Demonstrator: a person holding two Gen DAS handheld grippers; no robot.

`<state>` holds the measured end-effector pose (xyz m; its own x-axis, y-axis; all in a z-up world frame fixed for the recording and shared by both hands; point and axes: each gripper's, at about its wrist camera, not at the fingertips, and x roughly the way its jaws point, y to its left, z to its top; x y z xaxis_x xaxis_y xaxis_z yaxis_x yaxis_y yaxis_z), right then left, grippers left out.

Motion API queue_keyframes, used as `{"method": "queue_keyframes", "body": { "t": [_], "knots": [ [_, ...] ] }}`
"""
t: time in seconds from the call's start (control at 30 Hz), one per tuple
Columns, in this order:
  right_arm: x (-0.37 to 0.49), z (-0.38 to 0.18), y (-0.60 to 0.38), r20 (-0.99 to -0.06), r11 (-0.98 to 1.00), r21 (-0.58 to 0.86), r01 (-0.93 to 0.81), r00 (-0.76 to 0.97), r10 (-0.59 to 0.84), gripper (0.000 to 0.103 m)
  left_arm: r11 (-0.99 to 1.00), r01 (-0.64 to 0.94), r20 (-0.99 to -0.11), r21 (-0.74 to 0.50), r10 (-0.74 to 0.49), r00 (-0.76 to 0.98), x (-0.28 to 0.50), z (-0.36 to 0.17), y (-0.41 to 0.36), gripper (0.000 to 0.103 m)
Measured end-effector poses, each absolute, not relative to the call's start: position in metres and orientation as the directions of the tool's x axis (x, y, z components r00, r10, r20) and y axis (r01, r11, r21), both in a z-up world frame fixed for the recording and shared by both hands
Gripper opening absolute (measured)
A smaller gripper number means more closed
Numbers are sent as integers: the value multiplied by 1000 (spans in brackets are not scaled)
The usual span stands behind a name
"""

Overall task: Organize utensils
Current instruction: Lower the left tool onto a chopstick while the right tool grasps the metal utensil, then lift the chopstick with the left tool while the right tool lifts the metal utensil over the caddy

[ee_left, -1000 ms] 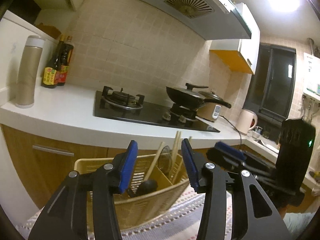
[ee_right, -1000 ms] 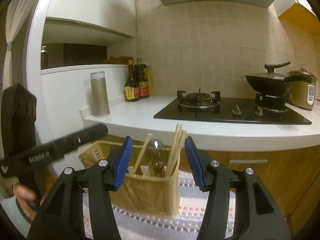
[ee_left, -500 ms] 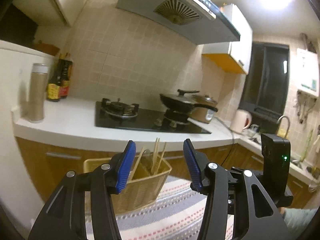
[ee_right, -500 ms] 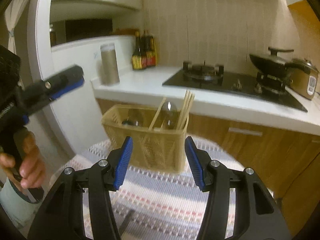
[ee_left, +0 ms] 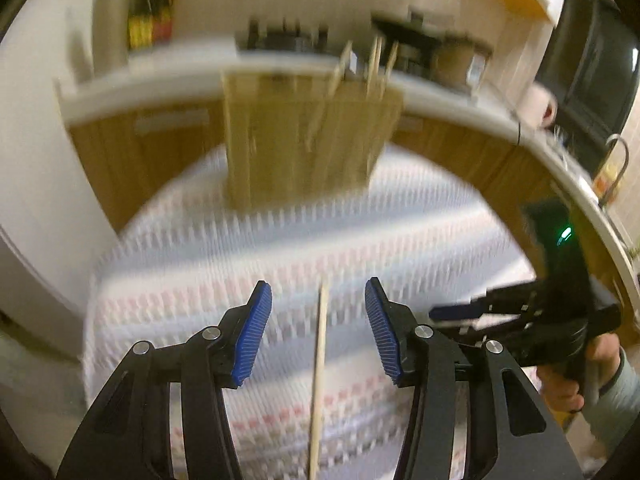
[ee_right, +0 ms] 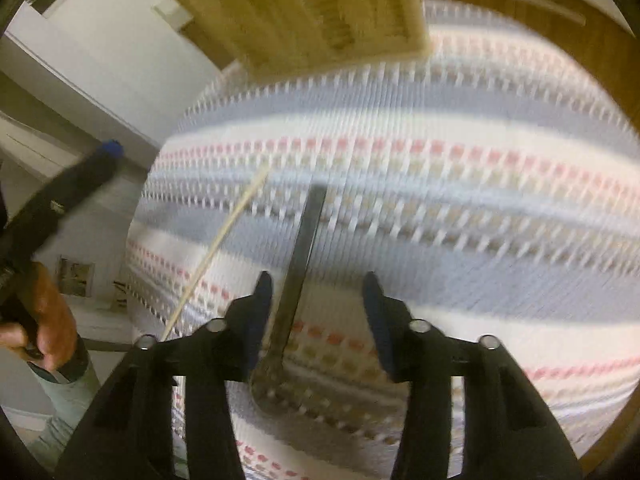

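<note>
A tan utensil basket (ee_left: 304, 136) with chopsticks standing in it sits at the far end of a striped cloth (ee_left: 280, 240). It also shows blurred in the right wrist view (ee_right: 320, 12). My left gripper (ee_left: 318, 328) is open above a single wooden chopstick (ee_left: 319, 368) lying on the cloth. My right gripper (ee_right: 318, 316) is open above a dark metal utensil (ee_right: 298, 264) with a slotted head, lying on the cloth. The chopstick (ee_right: 220, 244) lies to its left. Both views are motion-blurred.
A white counter (ee_left: 180, 76) with a stove, pan and bottles runs behind the cloth, over wooden cabinets (ee_left: 160, 136). The right gripper (ee_left: 552, 320) shows at the right of the left wrist view. The left gripper (ee_right: 60, 200) shows at the left of the right wrist view.
Both grippers have tilted down from the kitchen wall toward the cloth. The chopstick and the dark utensil have come into view under the open jaws.
</note>
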<state>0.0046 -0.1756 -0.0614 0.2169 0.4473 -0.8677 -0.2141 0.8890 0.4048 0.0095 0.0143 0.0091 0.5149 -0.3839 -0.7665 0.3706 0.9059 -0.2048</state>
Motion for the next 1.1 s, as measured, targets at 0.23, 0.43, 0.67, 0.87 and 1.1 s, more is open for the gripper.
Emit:
{"method": "queue_keyframes", "body": {
  "t": [0.23,0.43,0.67,0.87,1.1],
  "knots": [
    [-32,-63,-142,-876,931,300,-210,326,356,37,897,382,-852,-222,-369,371,26,-34,7,37],
    [-48,-63,-120,-874,973,147,-178,438,212,29,899,399,-896,-181,-318,309,34,-58,-11,33],
    [-50,-63,-113,-854,980,13,-200,508,115,15,902,429,-913,-58,-222,344,29,-63,-31,31],
    [-55,-63,-117,-849,979,15,-205,515,121,10,911,413,-914,23,-148,377,29,-66,-39,13],
    [-49,-57,-147,-844,985,64,-160,518,139,10,927,365,-907,-85,-224,358,34,-61,-31,4]
  ]
}}
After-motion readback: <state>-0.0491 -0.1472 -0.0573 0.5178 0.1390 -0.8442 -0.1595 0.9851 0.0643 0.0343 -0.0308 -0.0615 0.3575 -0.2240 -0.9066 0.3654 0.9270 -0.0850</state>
